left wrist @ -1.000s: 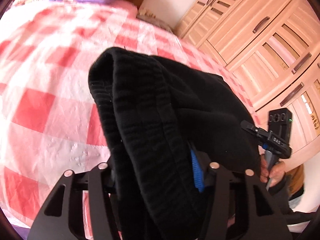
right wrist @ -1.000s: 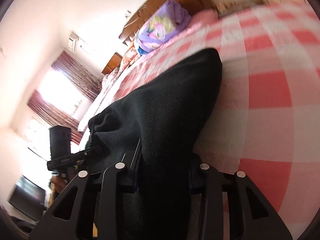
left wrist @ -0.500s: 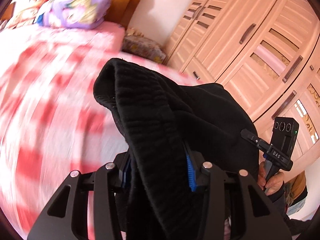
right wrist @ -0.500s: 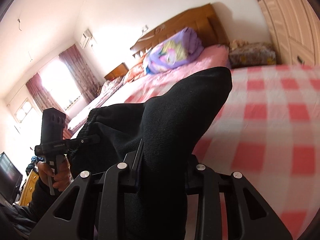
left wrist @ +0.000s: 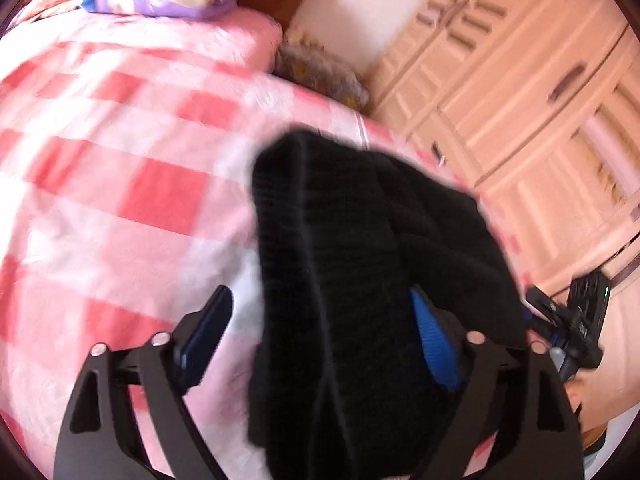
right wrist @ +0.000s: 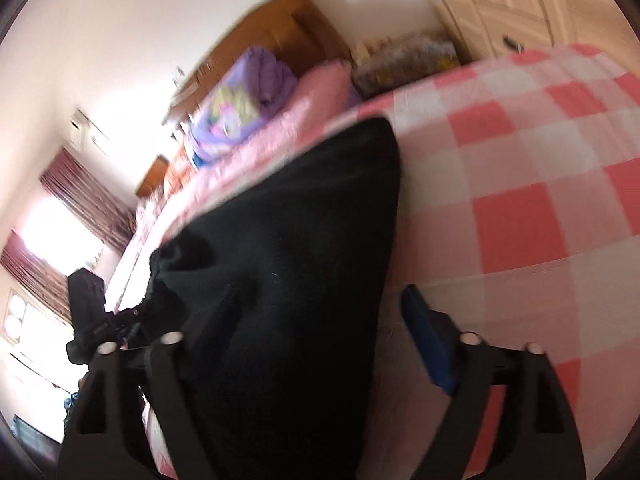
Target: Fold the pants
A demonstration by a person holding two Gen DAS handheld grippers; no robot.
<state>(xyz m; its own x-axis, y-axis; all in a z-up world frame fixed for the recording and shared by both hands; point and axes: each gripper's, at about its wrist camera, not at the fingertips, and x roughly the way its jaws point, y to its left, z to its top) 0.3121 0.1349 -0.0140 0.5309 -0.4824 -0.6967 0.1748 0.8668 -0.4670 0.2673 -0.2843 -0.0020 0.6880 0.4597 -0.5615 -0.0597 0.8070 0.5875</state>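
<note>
- Both tools have just been opening. The left tool point(left wrist: 320, 332) stands wide, its blue pad clear of the cloth on one side, though the black pants point(left wrist: 360, 280) lie between the jaws and against the other pad.
- The right tool point(right wrist: 316, 320) is likewise spread, with the pants point(right wrist: 288, 280) draped between and one pad standing free; neither grips anything.
- The pants sit bunched over the red-and-white checked bed point(left wrist: 132, 200), near the edge by the wardrobe point(left wrist: 540, 100).
- The step looks like letting go after laying a fold. To do it well, I'd draw both tools straight back without snagging the knit, so the layers stay stacked.
- In the left view the ribbed waistband end points away toward the headboard; the long axis seems to run across, from one tool to the other, though blur makes this uncertain.
</note>
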